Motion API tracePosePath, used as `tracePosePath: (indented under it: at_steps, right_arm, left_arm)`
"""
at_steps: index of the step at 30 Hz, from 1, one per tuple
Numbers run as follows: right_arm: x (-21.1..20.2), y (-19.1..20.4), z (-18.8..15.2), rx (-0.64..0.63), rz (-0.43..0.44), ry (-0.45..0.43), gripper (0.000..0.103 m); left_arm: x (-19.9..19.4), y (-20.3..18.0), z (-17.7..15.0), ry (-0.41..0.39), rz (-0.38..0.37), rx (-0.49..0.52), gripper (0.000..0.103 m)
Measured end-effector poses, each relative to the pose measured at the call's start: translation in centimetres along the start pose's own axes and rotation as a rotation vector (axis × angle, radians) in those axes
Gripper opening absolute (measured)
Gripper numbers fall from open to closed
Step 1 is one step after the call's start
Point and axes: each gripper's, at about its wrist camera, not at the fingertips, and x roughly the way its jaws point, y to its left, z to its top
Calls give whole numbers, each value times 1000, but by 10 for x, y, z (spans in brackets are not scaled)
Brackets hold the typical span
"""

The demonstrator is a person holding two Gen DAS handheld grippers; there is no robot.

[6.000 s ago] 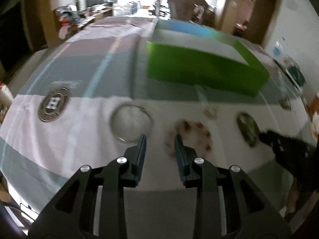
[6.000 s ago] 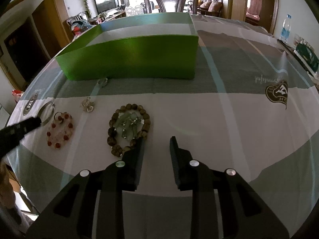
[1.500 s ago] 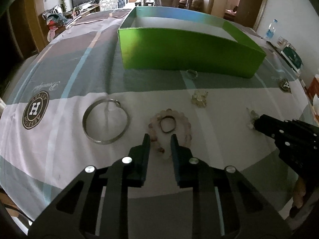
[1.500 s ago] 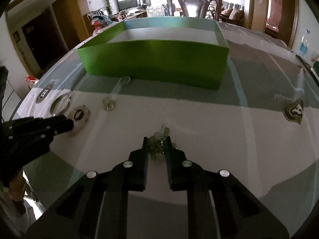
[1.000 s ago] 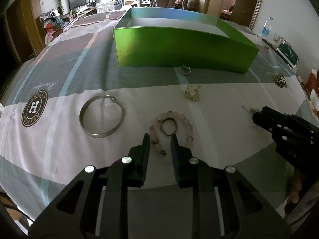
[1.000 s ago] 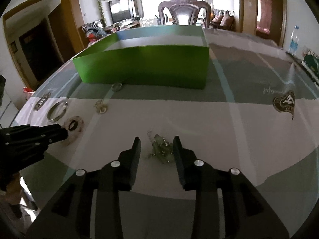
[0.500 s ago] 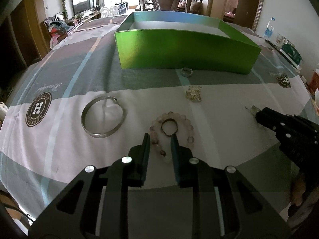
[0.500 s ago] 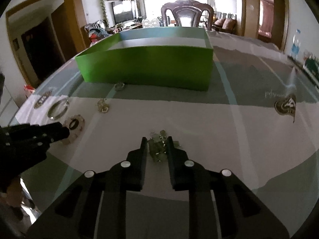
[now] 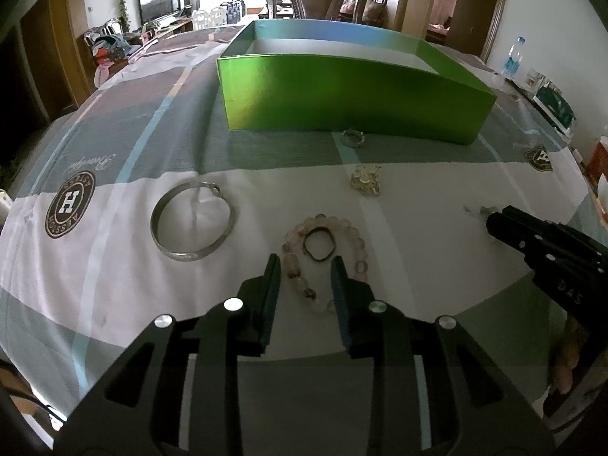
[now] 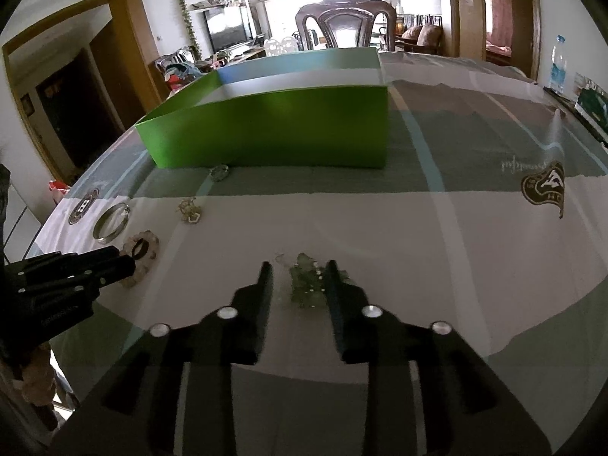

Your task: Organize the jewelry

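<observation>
We are holding the left gripper (image 9: 306,264) parted to a moderate gap, its flat dark fingers straddling the near arc of a pale pink beaded bracelet (image 9: 323,254) without pinching it. A small dark ring (image 9: 319,243) is lying inside the bracelet's loop. The right gripper (image 10: 297,269) is standing open too, its jaws either side of a knobbly, translucent green jewelry piece (image 10: 307,277) that is resting on the tablecloth (image 10: 418,235); whether a finger is touching it, we cannot tell. Left of the bracelet a smooth silver bangle (image 9: 192,220) is lying flat. Further back, a small gold-toned trinket (image 9: 365,179) and a silvery ring (image 9: 352,137) are sitting just before the glossy green box (image 9: 342,95), an open-topped rectangle with a pale interior.
</observation>
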Motion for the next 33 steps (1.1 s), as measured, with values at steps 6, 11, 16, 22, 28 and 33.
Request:
tracePosePath:
  at_steps: [6,11,16,22,28,33]
  right_arm:
    - [-1,2,-1,-24,-21,-2,32]
    - [-1,4,0,-31,-29,-4,32]
    - [1,8,0,-47,-47,-5,32]
    - [2,9,0,-49,-55,-6,32]
    - [3,9,0,-50,-57,-6,32]
    - [4,10,0,-53,-63,-7,32]
  left_arm:
    - [1,-3,-1,-14,22,12,28]
    - [0,-4,-3,-23,28,14,28]
    - [0,-6,-4,-30,40,20,29]
    - [-1,-6,-5,-33,41,21,29]
    - [-1,-7,-6,-40,48,23,29]
    - [-1,-8,-6,-44,51,24,29]
